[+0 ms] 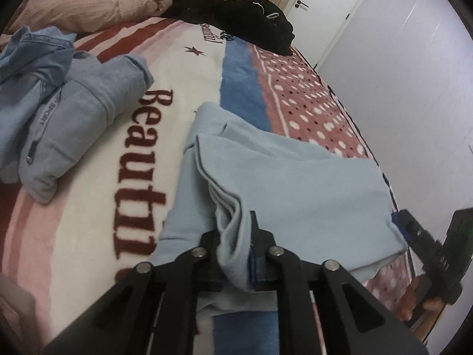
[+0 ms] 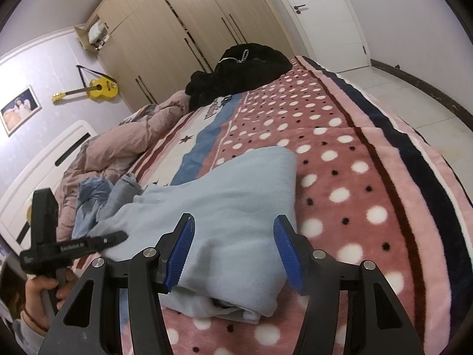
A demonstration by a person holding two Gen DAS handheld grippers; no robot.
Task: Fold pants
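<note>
Mid-fold on the bed blanket (image 2: 369,153): light blue pants (image 2: 236,201) partly doubled over, one edge pinched, other side let go

Spread over the dotted pink part of the blanket and already gathered into a thick layered bundle, with denim clothes (image 1: 59,94) heaped well apart to the far side and a black garment (image 2: 251,62) near the far end of the bed; judged about halfway, with a further fold and a flattening likely needed next, which calls for carrying the pinched edge across without letting the layers slip. Left gripper (image 1: 236,236) clamped nearly closed on a bunched fold of the pants' edge; right gripper (image 2: 233,251) spread wide, blue pads (image 2: 180,254) straddling the bundle, gripping nothing, contact with the cloth hard to tell
</note>
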